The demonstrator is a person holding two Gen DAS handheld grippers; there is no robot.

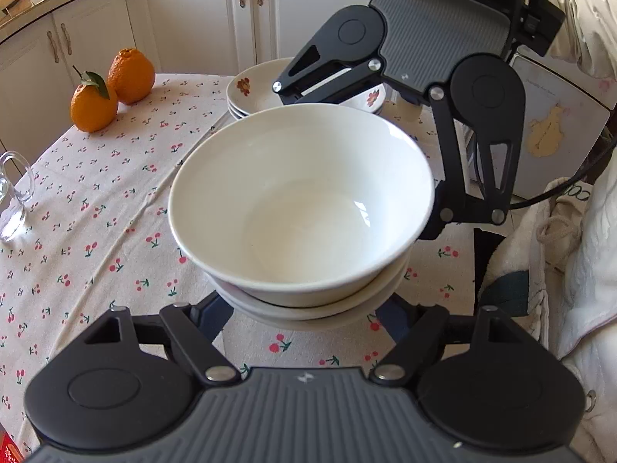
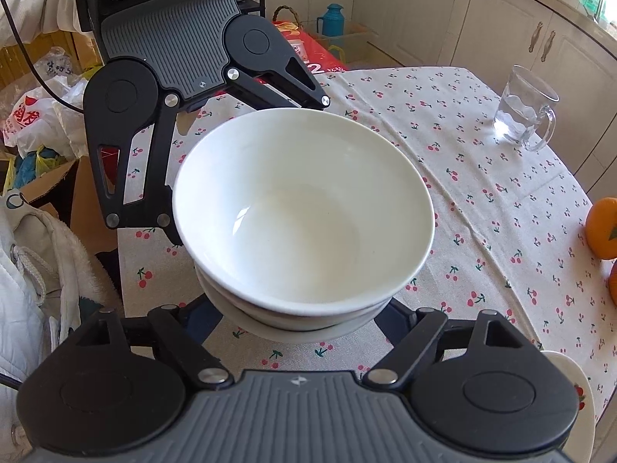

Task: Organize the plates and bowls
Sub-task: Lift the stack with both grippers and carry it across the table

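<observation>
A stack of plain white bowls (image 1: 304, 208) is shown at frame centre in both views, above the cherry-print tabletop (image 1: 96, 231); whether its base rests on the cloth cannot be told. In the left wrist view, the left hand-held gripper (image 1: 304, 316) is seen at the bottom, its fingers spread wide on either side of the lowest bowl; the fingertips are hidden beneath the stack, so contact cannot be judged. The right hand-held gripper (image 1: 393, 146) enters from the upper right, its fingers also spread about the far rim, one passing behind the bowls and one beside their right edge. A pile of flower-patterned plates (image 1: 262, 88) lies just behind the bowls, with a flower-patterned bowl (image 1: 368, 98) beside it. Two oranges (image 1: 112, 88) stand at upper left, touching, and a glass mug (image 1: 13, 193) at the left edge. In the right wrist view, the bowls (image 2: 304, 212) are framed by the right hand-held gripper (image 2: 304, 316) below and the left hand-held gripper (image 2: 246, 169) at upper left; the mug (image 2: 524, 108) stands at upper right.
</observation>
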